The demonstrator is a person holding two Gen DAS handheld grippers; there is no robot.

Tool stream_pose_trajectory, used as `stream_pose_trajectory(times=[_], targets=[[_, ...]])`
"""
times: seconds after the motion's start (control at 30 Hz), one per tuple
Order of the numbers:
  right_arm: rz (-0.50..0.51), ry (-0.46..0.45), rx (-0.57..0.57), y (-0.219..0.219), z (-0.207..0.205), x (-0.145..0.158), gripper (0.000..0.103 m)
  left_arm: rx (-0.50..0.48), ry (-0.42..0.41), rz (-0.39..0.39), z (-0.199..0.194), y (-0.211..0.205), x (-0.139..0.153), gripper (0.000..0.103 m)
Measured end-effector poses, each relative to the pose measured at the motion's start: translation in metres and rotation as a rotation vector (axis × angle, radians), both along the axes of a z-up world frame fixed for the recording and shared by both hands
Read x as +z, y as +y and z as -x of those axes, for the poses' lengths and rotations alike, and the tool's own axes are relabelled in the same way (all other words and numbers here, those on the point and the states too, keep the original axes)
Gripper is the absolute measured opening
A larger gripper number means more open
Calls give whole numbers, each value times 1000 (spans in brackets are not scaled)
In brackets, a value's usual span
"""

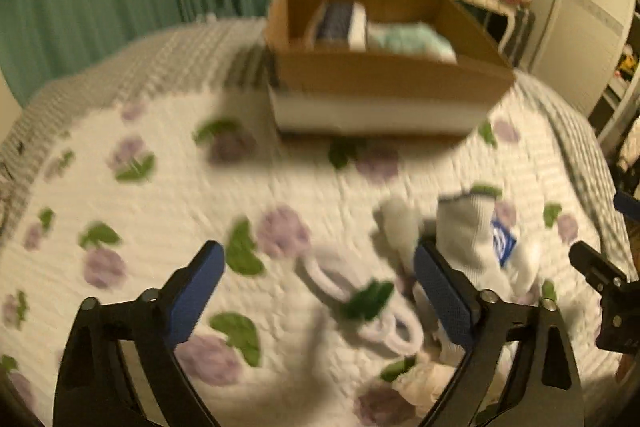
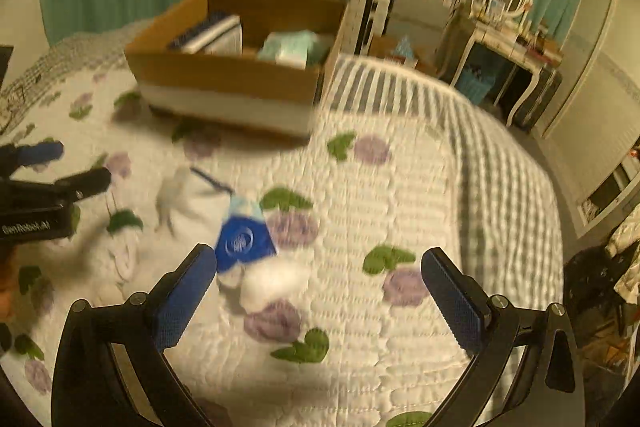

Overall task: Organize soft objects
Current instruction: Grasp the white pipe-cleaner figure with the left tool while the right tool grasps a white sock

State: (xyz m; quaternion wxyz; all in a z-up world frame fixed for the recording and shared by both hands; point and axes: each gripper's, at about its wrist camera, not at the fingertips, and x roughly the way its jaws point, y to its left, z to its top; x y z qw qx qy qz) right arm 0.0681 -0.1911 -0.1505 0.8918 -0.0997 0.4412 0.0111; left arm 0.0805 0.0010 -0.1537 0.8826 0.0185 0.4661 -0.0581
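Your left gripper is wide open and holds nothing. Your right gripper is wide open and empty too. The white socks with a blue tag lie on the flowery bed, near the cardboard box.

One cardboard box stands on the bed. Inside it lie two folded things: one dark-and-white bundle toward its left wall and one pale mint towel toward its right. In front of the box, on the quilt, lie two white socks: one with a blue label and one plain, further left of it. Blur hides any finer count there. Two tongs are in view, one per hand.
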Motion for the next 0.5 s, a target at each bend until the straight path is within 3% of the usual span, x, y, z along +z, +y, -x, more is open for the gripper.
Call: stream_pose_trajectory(times=[0.2, 0.27, 0.5], targets=[[-12, 104, -3, -5, -10, -35, 102, -18, 117, 4, -2, -11, -38, 91], [-12, 124, -5, -7, -12, -42, 97, -4, 164, 23, -5, -8, -50, 83], [-96, 165, -13, -13, -21, -60, 96, -11, 140, -1, -1, -12, -60, 83]])
